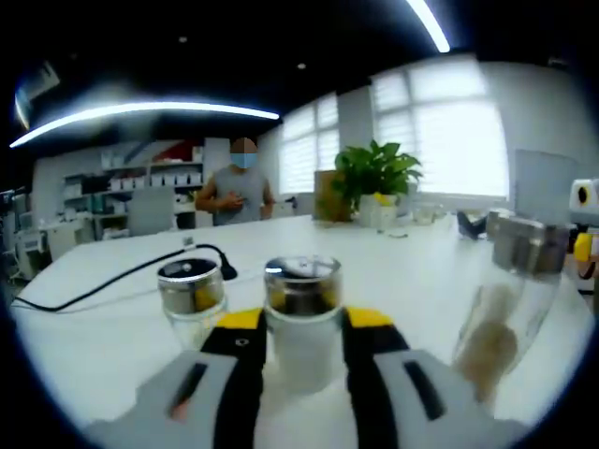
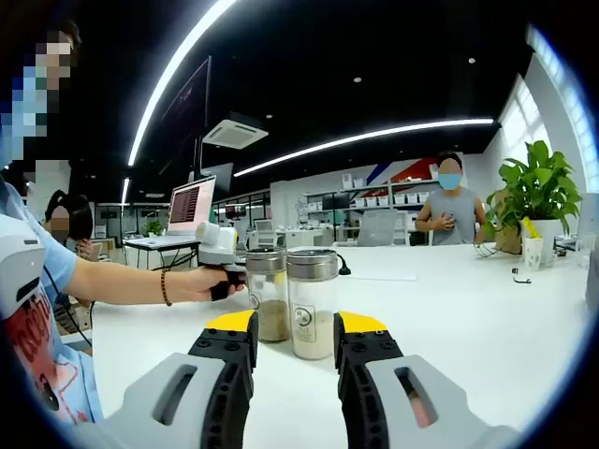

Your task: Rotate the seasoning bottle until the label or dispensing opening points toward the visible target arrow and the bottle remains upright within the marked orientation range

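Note:
In the left gripper view a steel-capped glass seasoning bottle with pale contents stands upright between my left gripper's yellow-tipped jaws, which press on its sides. A second bottle stands to its left and a third with brownish powder to its right. In the right gripper view a labelled bottle of white powder stands upright just past the tips of my right gripper, which is open. A bottle of brown powder stands behind it, with the left gripper against its left side.
The bottles stand on a white table. A black cable runs across it. Potted plants stand at the far edge, with a person in grey behind. A hand and forearm reach in from the left.

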Tool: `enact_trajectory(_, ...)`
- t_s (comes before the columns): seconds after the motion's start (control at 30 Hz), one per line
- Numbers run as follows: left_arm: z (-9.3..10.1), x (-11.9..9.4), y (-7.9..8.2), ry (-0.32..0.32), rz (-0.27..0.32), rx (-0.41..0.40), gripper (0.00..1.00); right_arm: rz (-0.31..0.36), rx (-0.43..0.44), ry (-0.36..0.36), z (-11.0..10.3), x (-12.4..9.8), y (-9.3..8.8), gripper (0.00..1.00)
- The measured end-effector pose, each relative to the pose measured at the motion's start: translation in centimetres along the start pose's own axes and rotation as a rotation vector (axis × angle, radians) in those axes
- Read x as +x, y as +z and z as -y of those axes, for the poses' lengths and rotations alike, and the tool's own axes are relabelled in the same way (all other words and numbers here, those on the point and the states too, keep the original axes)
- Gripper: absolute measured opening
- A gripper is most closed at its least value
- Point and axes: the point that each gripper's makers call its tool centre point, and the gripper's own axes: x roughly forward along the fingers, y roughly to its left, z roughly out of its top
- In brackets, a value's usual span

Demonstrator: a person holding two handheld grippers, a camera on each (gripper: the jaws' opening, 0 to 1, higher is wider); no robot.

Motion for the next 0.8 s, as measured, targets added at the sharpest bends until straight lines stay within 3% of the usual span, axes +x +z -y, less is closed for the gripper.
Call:
enact_trajectory(0.17, 0.8, -2.5, 0.6, -0.043, 0.021, 0.016, 0.32, 0.003, 0.004, -0.001, 0.0, 0.0, 0.0, 0.32)
enact_trajectory(0.4, 2.6, -6.3, -0.1, -0.118, 0.023, 0.030, 0.32, 0.004, 0.009, 0.001, -0.1, 0.1, 0.0, 0.32)
enact_trajectory(0.63, 4.8, -8.4, -1.0, -0.187, 0.016, -0.004, 0.32, 0.003, 0.005, 0.007, -0.3, 0.2, 0.0, 0.32)
enact_trajectory(0.8, 6.2, -9.4, -0.8, -0.229, 0.026, -0.012, 0.32, 0.004, 0.003, 0.004, -0.2, 0.1, 0.0, 0.32)
